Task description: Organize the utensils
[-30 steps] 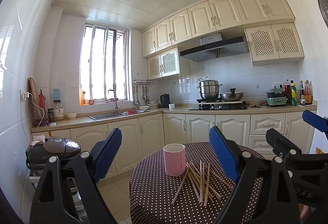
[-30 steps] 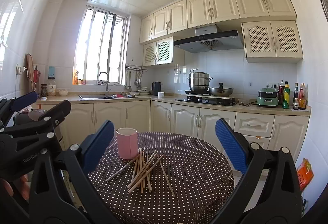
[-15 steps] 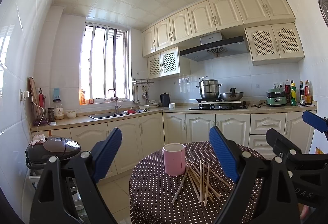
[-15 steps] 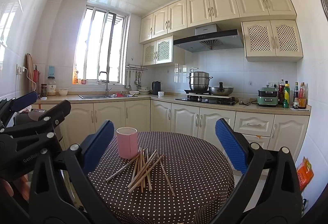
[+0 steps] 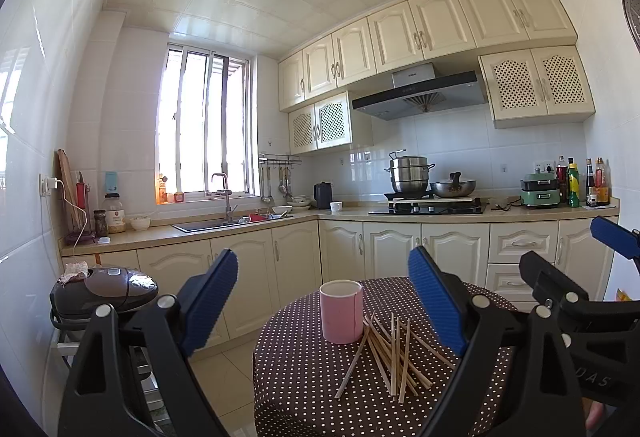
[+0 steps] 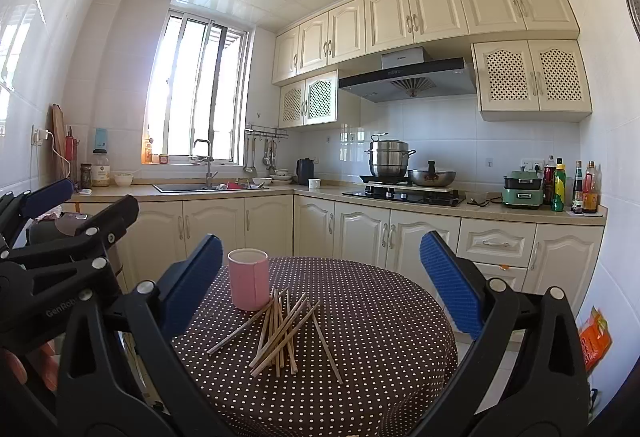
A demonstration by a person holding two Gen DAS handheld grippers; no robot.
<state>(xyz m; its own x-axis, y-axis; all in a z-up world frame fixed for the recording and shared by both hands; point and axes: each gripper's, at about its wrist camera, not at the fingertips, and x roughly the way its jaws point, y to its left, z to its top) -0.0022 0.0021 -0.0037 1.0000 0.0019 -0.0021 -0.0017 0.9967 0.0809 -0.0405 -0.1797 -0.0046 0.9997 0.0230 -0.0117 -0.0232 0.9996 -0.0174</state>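
Both claws, left claw [image 5: 322, 301] and right claw [image 6: 322, 283], hang spread above the table [image 6: 384, 301]; single out one light wooden chopstick [image 6: 280, 325] from the heap just right of the upright pink cylindrical cup [image 6: 248, 285].

One pink cup [image 6: 248, 279] stands on one round dotted surface [image 6: 380, 301], beside a single loose pile of wooden chopsticks [image 6: 280, 329]; the sticks cross one another, so an exact count cannot be made, though roughly a dozen show. Two grippers are in view, the left gripper [image 5: 324, 301] and the right gripper [image 6: 320, 283], each with two blue-padded fingers [image 6: 452, 285]. On the stove sit two vessels: one stacked steel pot [image 6: 388, 157] and one wok [image 6: 432, 177].
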